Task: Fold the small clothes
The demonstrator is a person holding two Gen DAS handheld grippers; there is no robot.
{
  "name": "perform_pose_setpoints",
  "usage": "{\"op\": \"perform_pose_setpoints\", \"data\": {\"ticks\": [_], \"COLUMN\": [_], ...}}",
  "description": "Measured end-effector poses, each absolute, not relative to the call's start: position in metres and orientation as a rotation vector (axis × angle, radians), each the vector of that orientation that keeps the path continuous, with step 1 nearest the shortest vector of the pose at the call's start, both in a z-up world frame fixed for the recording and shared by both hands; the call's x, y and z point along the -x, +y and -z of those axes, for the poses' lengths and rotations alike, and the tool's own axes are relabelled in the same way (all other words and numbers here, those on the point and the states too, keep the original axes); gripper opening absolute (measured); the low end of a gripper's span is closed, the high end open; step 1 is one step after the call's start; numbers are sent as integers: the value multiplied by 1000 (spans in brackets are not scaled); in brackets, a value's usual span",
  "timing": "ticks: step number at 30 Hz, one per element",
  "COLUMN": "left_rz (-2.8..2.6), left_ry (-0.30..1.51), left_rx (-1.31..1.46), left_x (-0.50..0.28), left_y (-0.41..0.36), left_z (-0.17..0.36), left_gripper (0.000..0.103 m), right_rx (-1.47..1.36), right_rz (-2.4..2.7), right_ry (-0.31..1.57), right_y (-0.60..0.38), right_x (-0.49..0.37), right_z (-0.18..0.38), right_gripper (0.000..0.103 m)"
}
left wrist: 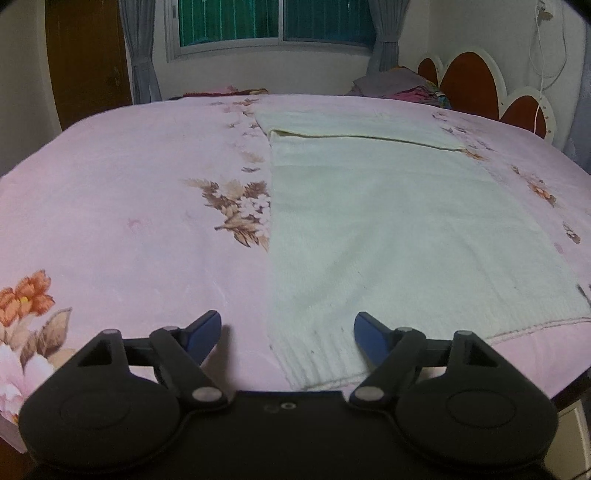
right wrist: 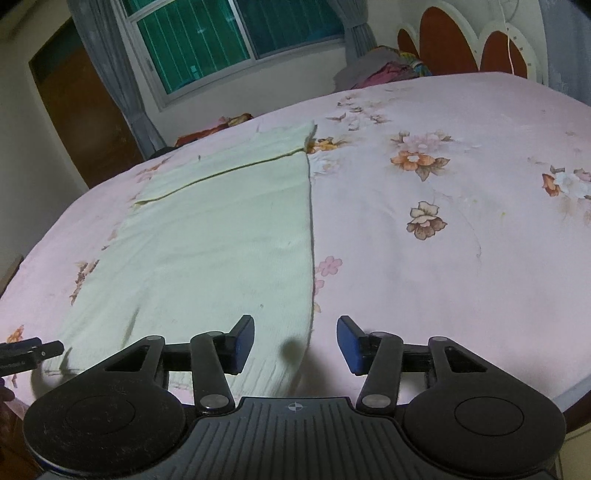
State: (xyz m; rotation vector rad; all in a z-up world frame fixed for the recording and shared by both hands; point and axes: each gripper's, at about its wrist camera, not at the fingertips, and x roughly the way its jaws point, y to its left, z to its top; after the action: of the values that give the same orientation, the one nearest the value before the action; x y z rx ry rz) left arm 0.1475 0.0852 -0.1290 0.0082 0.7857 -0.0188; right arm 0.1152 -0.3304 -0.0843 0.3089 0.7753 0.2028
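A pale cream knit garment (left wrist: pixel 388 229) lies flat on the pink floral bedspread (left wrist: pixel 129 192), folded into a long strip with a fold line across its far part. My left gripper (left wrist: pixel 287 338) is open and empty, just above the ribbed near hem at the garment's left corner. In the right wrist view the garment (right wrist: pixel 221 240) lies left of centre. My right gripper (right wrist: pixel 295 343) is open and empty over the garment's near right corner. The left gripper's tip (right wrist: pixel 33 352) shows at the left edge.
A pile of coloured clothes (left wrist: pixel 402 86) lies at the far side by the red and white headboard (left wrist: pixel 476 85). A window with grey curtains (left wrist: pixel 266 22) and a brown door (left wrist: pixel 85 62) stand behind. The bed's near edge runs under both grippers.
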Motion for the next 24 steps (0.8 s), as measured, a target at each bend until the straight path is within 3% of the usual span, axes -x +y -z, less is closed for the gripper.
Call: {"op": "perform_pose_setpoints", "data": {"ticks": [2, 6, 16, 24], "left_rz": [33, 42, 143, 263], "left_ry": [812, 820, 836, 851], "left_rx": [27, 114, 388, 578], "left_x": [-149, -150, -170, -166], "left_y": [88, 98, 127, 146], "left_z": [134, 136, 138, 150], "left_gripper": [70, 68, 56, 55], "right_rx": [-311, -401, -580, -672], "right_rz": [-203, -182, -203, -344], "right_ry": [779, 872, 854, 904], "right_y": [-331, -344, -360, -348], "right_x": [-116, -129, -149, -147], "right_z": [86, 104, 112, 120], "right_gripper": [50, 51, 51, 50]}}
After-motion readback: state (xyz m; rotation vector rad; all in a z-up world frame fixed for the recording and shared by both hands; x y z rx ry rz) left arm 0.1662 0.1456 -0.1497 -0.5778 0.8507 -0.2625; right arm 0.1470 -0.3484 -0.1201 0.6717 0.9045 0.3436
